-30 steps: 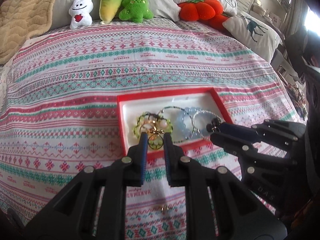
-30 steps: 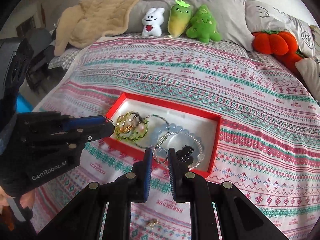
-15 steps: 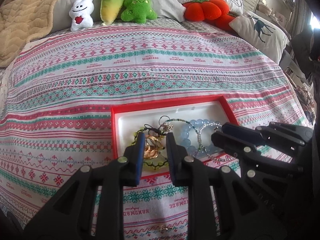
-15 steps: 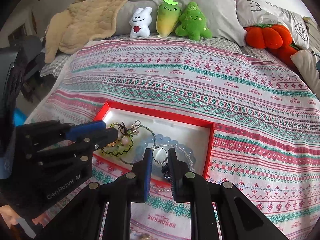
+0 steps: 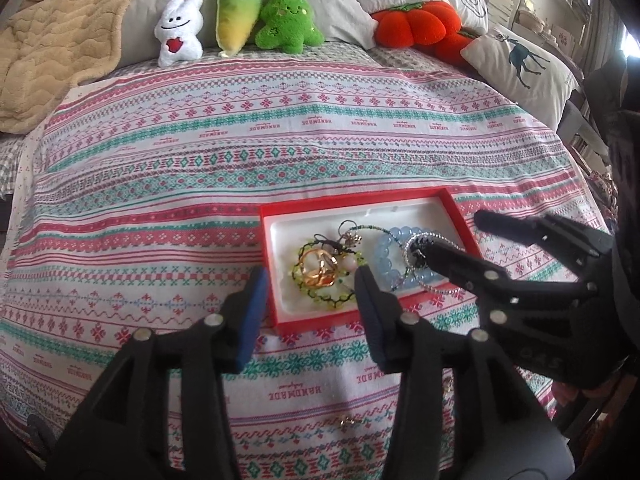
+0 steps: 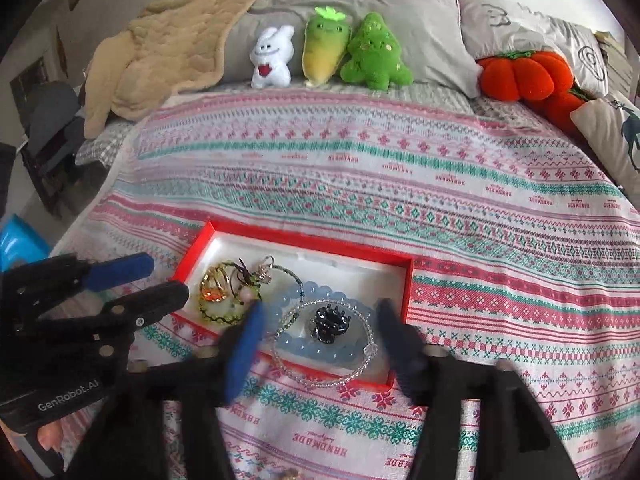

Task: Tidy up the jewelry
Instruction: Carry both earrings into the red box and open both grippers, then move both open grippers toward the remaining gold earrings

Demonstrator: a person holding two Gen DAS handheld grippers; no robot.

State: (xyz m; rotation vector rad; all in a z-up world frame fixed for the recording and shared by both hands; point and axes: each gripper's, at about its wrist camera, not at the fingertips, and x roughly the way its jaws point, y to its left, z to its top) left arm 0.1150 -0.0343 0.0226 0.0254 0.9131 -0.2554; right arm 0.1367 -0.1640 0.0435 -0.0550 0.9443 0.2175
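Both grippers are opening with nothing pinched. The left gripper (image 5: pixel 308 280) hangs over the gold ring (image 5: pixel 318 269) in the red tray (image 5: pixel 267 264). The right gripper (image 6: pixel 320 316) straddles the clear bead bracelet (image 6: pixel 320 378); only its view shows the black clip (image 6: pixel 330 322) clearly.

Red-rimmed tray (image 5: pixel 460 216) sits flat on the bed. Inside: gold rings (image 5: pixel 318 270) over a green beaded bracelet (image 5: pixel 340 300) at nine o'clock, pale blue bead bracelet (image 6: pixel 340 354) and black claw clip (image 6: pixel 330 322) at three.
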